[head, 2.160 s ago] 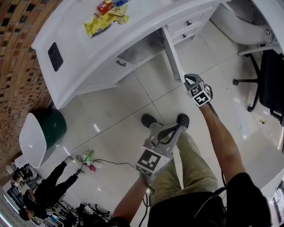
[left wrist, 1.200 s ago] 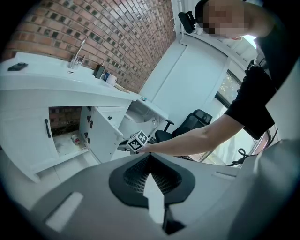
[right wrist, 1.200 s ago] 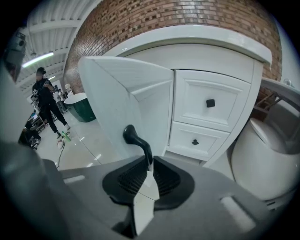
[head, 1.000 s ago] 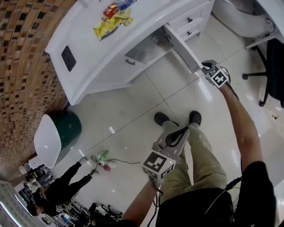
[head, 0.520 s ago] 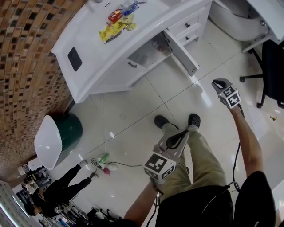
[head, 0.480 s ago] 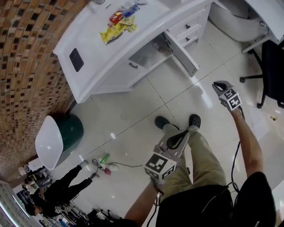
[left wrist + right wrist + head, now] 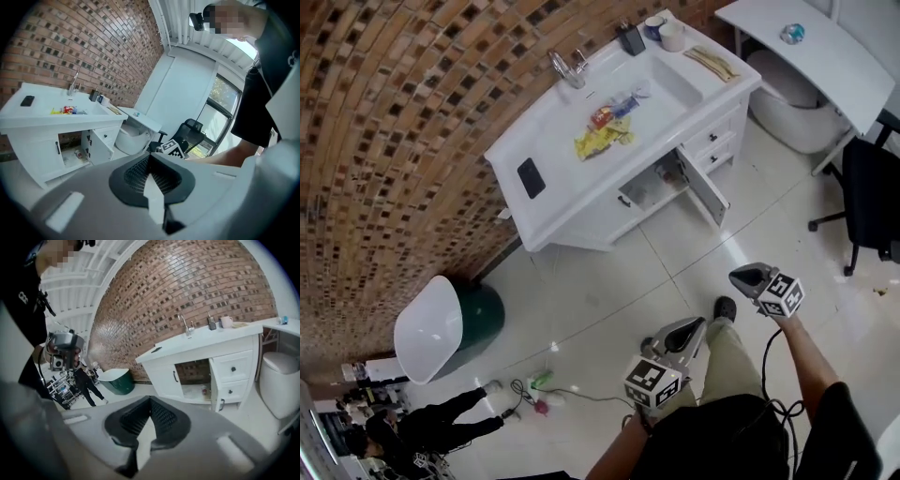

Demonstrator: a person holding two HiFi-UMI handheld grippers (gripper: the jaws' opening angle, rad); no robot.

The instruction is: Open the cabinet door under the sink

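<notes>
Jaws on the right gripper (image 7: pixel 150 398) had just been closing and met at the tips, nothing between them. Left gripper (image 7: pixel 147 156) jaws also together, empty. I had both grippers well apart from the white vanity cabinet (image 7: pixel 558 150), out over the pale tiled floor (image 7: pixel 609 281). White cabinet door (image 7: pixel 710 194) under the sink basin (image 7: pixel 670 80) stood swung wide open beside two small drawers (image 7: pixel 717 145), its compartment exposed. Neighbouring white door (image 7: pixel 595 214) with a black handle was closed. Yellow packets (image 7: pixel 600 141) lay on the table top.
</notes>
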